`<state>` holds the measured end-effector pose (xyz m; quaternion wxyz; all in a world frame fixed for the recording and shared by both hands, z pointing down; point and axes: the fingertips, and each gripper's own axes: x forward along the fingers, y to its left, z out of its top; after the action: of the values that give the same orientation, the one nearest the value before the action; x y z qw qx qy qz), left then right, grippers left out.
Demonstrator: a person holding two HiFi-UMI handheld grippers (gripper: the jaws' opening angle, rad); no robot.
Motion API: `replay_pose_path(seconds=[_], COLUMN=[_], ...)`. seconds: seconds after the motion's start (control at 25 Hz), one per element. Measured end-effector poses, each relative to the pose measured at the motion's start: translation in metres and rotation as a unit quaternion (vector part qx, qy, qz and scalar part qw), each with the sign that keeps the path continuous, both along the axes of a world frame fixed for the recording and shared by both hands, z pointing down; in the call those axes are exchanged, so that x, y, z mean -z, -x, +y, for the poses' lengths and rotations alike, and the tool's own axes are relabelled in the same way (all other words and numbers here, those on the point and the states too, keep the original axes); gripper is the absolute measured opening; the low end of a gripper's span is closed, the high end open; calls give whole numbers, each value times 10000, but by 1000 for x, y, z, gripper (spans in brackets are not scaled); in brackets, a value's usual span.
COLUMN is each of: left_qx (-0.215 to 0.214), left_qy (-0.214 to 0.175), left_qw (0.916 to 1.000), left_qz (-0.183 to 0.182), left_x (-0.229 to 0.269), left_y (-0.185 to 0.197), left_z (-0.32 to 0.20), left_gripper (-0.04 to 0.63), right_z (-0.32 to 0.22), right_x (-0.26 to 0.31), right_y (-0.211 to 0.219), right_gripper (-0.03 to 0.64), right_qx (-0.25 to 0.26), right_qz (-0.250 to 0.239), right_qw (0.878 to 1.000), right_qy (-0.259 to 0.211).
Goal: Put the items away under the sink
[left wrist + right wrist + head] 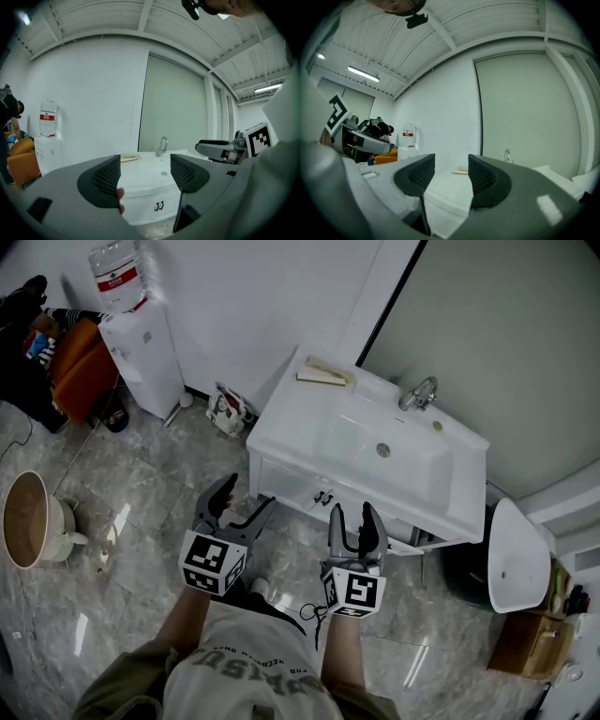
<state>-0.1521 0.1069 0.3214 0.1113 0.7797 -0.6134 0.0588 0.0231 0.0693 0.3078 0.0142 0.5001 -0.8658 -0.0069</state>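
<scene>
A white water dispenser (142,357) topped by a clear bottle (116,276) stands against the wall at 11 o'clock, with something orange (82,367) just beside it. A small patterned bag (228,411) leans against the wall at 12. On the marble floor (141,484), a round tan tub (26,519) sits at 9. A white oval object (517,557) and a wooden box (532,643) sit at 4.

Sink cabinet (298,480) is white, floor (141,512) grey and veined, seat (82,364) orange.
</scene>
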Motion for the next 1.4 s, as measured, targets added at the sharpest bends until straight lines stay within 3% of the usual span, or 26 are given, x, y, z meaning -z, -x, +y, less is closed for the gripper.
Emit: replay_pose_path(seconds=[0.32, 0.88, 1.4], left_qx=[21, -484, -839], left_qy=[136, -61, 377], left_qw=[9996, 9987, 9957], left_qz=[-236, -116, 106], left_x=[-15, -3, -32], left_y=[16, 86, 119], left_z=[-49, -212, -295], left_gripper=[319, 319, 319], right_z=[-49, -188, -272], right_x=[-13, -19, -34], right_y=[3, 69, 116], right_gripper=[210, 210, 210], right_qx=[7, -394, -261], right_qz=[37, 323, 889], right_qw=[9998, 9981, 9938], right_qy=[171, 338, 617])
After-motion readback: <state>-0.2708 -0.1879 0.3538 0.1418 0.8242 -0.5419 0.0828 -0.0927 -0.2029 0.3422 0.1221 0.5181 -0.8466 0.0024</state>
